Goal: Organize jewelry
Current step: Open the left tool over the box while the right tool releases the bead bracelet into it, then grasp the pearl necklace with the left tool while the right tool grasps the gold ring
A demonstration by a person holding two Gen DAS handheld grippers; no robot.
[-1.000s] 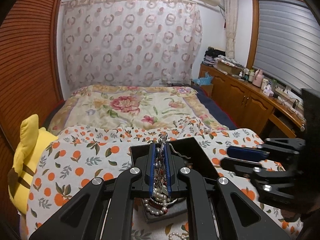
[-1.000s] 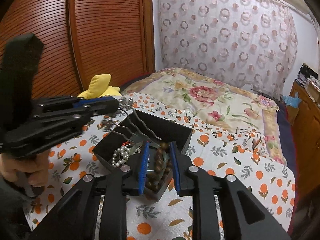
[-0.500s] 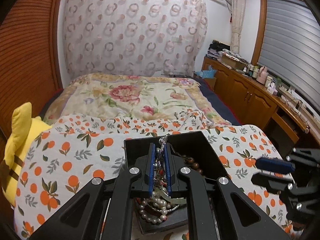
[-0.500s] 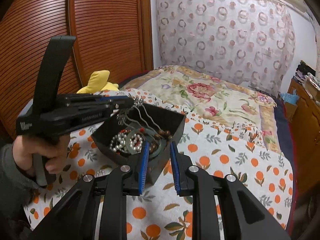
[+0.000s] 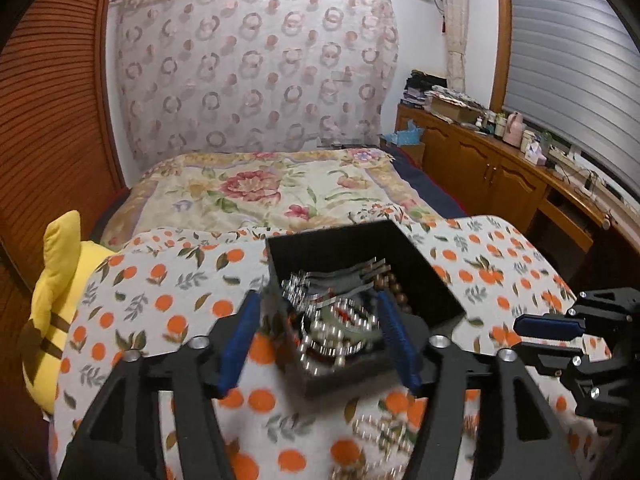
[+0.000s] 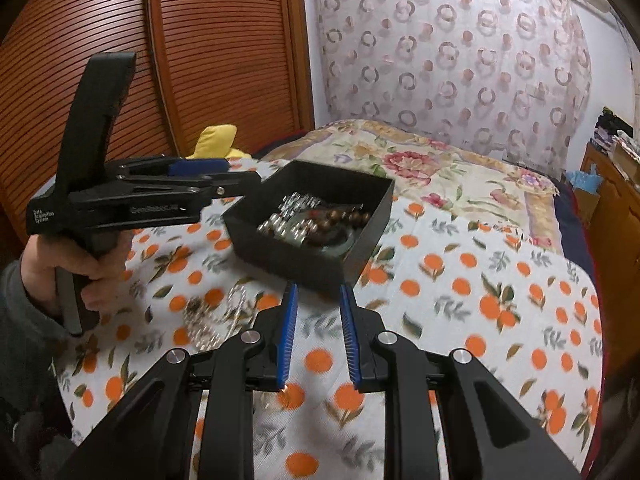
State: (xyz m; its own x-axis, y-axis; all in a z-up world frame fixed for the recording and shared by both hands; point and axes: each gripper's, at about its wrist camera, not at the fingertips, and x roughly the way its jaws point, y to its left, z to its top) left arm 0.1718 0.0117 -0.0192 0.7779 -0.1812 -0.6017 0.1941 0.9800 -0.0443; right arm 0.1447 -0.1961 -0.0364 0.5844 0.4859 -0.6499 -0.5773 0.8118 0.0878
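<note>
A black open box (image 5: 416, 272) (image 6: 372, 216) sits on the orange-print cloth and holds pearls, brown beads and a silver chain (image 5: 332, 284). My left gripper (image 5: 316, 336) is open wide just above the box's near corner, with nothing between its blue pads. It shows from the side in the right wrist view (image 6: 240, 178) at the box's left rim. My right gripper (image 6: 318, 336) is open and empty, a short way in front of the box; it also shows in the left wrist view (image 5: 548, 332). A loose string of pearls (image 6: 208, 320) (image 5: 384, 436) lies on the cloth near the box.
A yellow plush toy (image 5: 56, 312) lies at the cloth's left edge. A floral bedspread (image 5: 272, 192) stretches behind. A wooden wardrobe (image 6: 200, 60) stands at left and a wooden cabinet (image 5: 500, 184) at right.
My left gripper opened and let the silver chain drop into the box. My right gripper drew back from the box towards me.
</note>
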